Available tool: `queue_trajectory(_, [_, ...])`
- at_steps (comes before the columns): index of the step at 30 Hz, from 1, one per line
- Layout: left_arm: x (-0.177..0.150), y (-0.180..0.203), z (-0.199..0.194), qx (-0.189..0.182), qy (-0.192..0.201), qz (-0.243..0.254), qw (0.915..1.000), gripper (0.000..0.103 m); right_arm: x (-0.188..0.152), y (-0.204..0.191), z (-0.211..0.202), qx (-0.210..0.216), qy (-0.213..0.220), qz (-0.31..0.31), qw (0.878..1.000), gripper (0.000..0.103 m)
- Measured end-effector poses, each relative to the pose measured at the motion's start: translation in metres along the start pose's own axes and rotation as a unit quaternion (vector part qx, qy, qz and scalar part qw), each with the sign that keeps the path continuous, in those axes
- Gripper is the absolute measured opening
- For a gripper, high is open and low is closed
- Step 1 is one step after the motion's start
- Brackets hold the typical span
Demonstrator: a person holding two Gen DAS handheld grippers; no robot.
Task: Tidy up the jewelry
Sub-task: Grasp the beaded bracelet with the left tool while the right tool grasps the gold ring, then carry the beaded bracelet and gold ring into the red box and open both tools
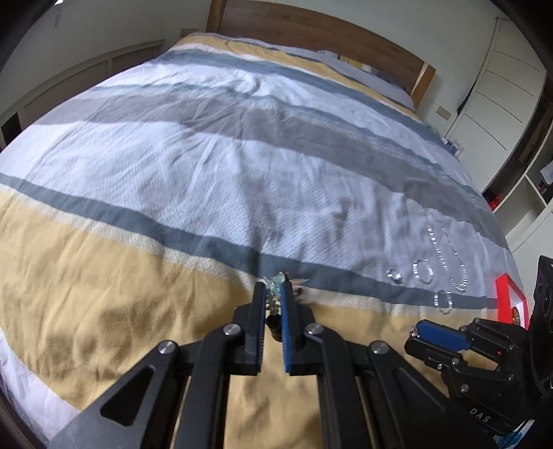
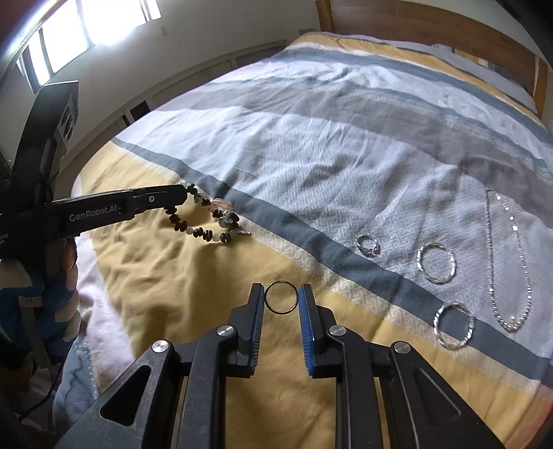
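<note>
A beaded bracelet (image 1: 273,293) of dark and pale beads is pinched in my left gripper (image 1: 272,286), which is shut on it. In the right wrist view this bracelet (image 2: 207,221) hangs from the left gripper (image 2: 183,190) over the yellow band of the bedspread. A thin metal ring (image 2: 281,297) stands upright in my right gripper (image 2: 281,289), whose pads press on both sides of it above the bed. The right gripper (image 1: 420,333) also shows at the lower right of the left wrist view.
On the striped bedspread (image 2: 311,138) to the right lie a small silver ring (image 2: 369,245), two silver bangles (image 2: 436,263) (image 2: 454,324) and a silver necklace (image 2: 508,262). A red box (image 1: 509,300) sits at the bed's right edge. A wooden headboard (image 1: 311,31) stands beyond.
</note>
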State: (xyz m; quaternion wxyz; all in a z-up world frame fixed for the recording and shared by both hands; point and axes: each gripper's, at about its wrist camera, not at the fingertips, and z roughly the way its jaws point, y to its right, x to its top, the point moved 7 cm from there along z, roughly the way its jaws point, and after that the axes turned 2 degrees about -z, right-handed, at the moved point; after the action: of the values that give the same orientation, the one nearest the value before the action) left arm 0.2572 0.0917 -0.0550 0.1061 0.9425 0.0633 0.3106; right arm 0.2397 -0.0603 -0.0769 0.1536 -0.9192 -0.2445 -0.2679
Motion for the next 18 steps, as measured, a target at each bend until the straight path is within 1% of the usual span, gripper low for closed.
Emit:
queue_trajectory(9, [0.008,0.034,-0.041,-0.014,0.025,0.028,0.9992,0.007,-0.006,0.008,-0.051,-0.021,0.032,0.012,0.999,0.02])
queue_trajectory(15, [0.008,0.064,-0.062,-0.025,0.037,0.053,0.9976,0.007,-0.018,0.029,-0.091,-0.046,0.057,0.03,0.997,0.02])
queue_trajectory(18, [0.007,0.088,-0.07,-0.035,0.039,0.07,0.9961,0.007,-0.027,0.042,-0.111,-0.059,0.069,0.042,0.995,0.02])
